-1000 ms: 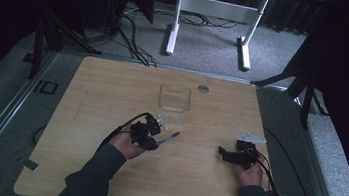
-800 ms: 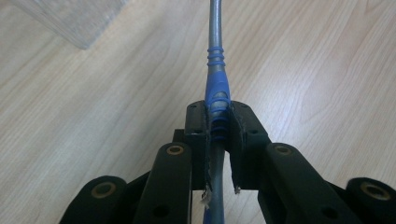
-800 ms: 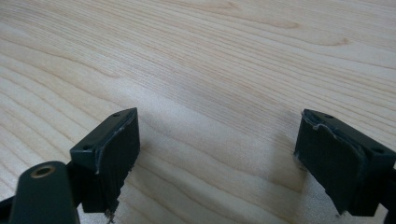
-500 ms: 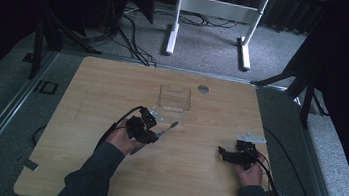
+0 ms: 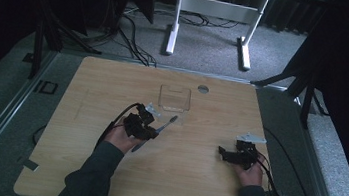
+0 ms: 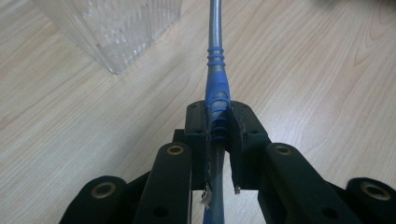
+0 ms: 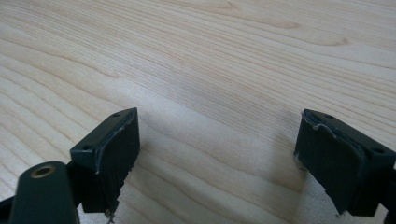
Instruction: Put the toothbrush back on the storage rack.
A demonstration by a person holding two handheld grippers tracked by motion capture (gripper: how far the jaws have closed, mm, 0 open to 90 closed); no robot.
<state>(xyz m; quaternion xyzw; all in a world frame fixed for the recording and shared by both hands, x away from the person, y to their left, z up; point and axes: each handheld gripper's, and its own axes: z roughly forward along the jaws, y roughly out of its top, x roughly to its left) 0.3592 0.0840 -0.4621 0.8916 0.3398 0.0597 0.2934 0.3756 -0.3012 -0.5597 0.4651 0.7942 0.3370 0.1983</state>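
Landmark: clear plastic box, standing upright and open-topped on the wooden table, toward its far edge.
Item in hand: toothbrush, grey stem with a blue ribbed grip; its head end points toward the box and sits just beside the box's near wall, not yet over the rim.
Left gripper: jaws clamped on the blue grip of the toothbrush, stem running straight out ahead; box corner up and to the left in the left gripper view.
Right gripper: jaws spread wide with nothing between them, low over bare table, well apart from the box on its near right.
Done, by judgement: toothbrush picked up and brought near the box.
Left to do: raise the head over the rim, lower the brush inside, release.
Box contents: appears empty.
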